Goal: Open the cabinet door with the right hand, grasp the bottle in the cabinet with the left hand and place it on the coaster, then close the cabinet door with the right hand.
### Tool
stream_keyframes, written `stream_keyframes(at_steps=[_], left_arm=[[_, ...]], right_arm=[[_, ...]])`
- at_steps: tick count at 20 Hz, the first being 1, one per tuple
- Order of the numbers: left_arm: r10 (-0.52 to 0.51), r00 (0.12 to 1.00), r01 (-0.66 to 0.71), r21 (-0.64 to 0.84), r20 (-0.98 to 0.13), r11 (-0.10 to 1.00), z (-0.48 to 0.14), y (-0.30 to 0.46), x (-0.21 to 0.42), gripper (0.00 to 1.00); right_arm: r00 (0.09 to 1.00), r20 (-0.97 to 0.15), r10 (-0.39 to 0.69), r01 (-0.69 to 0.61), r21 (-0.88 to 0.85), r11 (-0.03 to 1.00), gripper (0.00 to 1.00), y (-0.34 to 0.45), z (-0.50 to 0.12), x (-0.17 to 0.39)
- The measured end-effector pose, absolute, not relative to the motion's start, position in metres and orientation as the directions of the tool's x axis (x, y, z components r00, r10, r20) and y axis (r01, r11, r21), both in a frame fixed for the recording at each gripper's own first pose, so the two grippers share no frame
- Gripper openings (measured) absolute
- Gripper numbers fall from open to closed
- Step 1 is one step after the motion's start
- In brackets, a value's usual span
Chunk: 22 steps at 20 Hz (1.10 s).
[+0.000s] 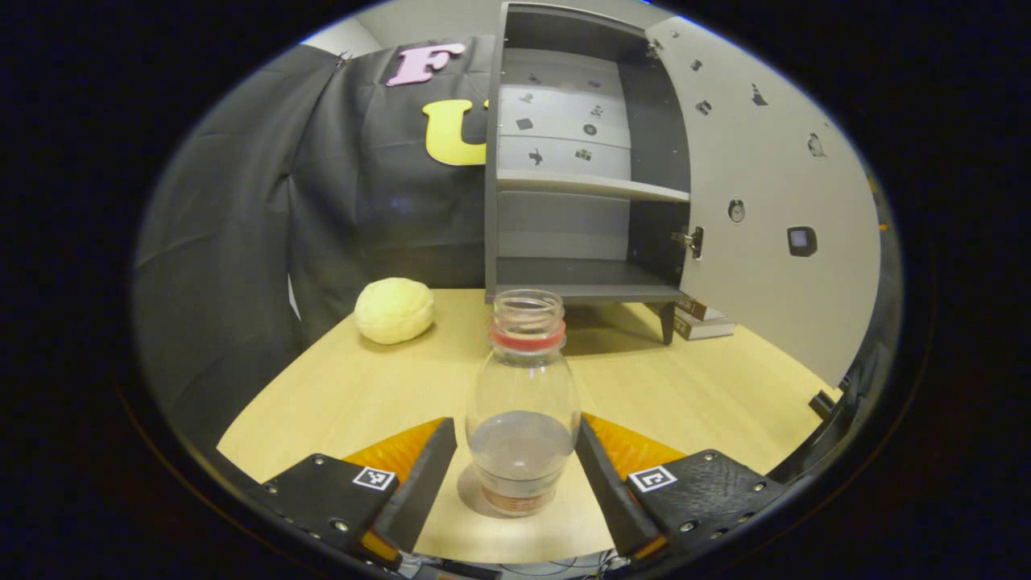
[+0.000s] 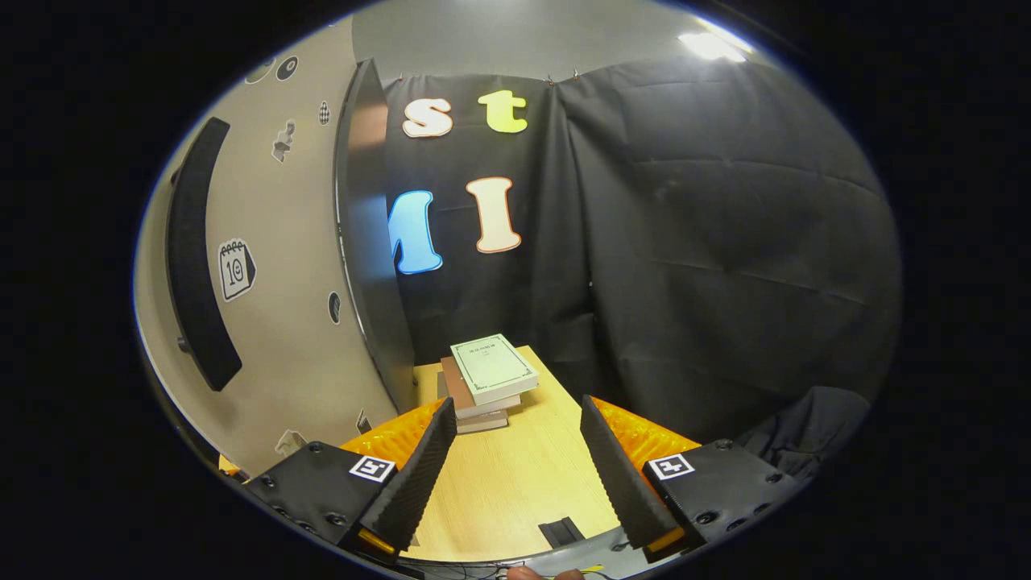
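A clear, capless bottle (image 1: 522, 403) with a red neck ring and a little liquid stands upright on the wooden table (image 1: 685, 395). Under its base is a round reddish-brown coaster (image 1: 515, 503). My left gripper (image 1: 515, 447) brackets the bottle's lower half. A narrow gap shows beside its left finger (image 1: 431, 467), so it is open. Behind the bottle the grey cabinet (image 1: 580, 185) has bare shelves, and its door (image 1: 765, 201) is swung out to the right. In the right gripper view, the right gripper (image 2: 515, 455) is open over the table, with the door's handle side (image 2: 282, 282) close on its left.
A pale yellow ball (image 1: 395, 310) lies on the table left of the cabinet. A stack of books (image 2: 487, 374) sits beyond the door's edge, also visible beside the cabinet leg (image 1: 701, 322). The long black door handle (image 2: 193, 258) runs vertically.
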State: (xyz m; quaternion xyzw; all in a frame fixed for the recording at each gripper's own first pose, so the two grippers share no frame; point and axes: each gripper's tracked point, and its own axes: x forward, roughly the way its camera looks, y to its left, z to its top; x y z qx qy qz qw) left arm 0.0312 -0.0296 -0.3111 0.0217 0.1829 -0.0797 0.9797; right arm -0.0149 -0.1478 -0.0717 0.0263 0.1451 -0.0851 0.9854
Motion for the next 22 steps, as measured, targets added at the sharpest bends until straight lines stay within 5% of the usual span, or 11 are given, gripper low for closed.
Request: stream_keyframes(at_steps=[2,12,22], left_arm=[[-0.168,0.919,0.177,-0.010,-0.358,0.984,-0.301,-0.033,0.022,0.87],[-0.177,0.952,0.170,-0.047,-0.249,0.984,-0.189,-0.028,-0.009,0.89],[-0.087,0.982,0.076,-0.066,-0.170,0.995,-0.054,0.003,0.006,0.89]], right_arm=[[0.946,-0.276,-0.171,0.186,0.028,0.982,0.98,-0.151,-0.066,-0.013],[0.955,-0.230,-0.188,0.200,0.030,0.979,0.93,-0.159,-0.049,-0.009],[0.980,-0.192,-0.055,0.070,0.070,0.995,0.98,-0.129,0.002,-0.010]])
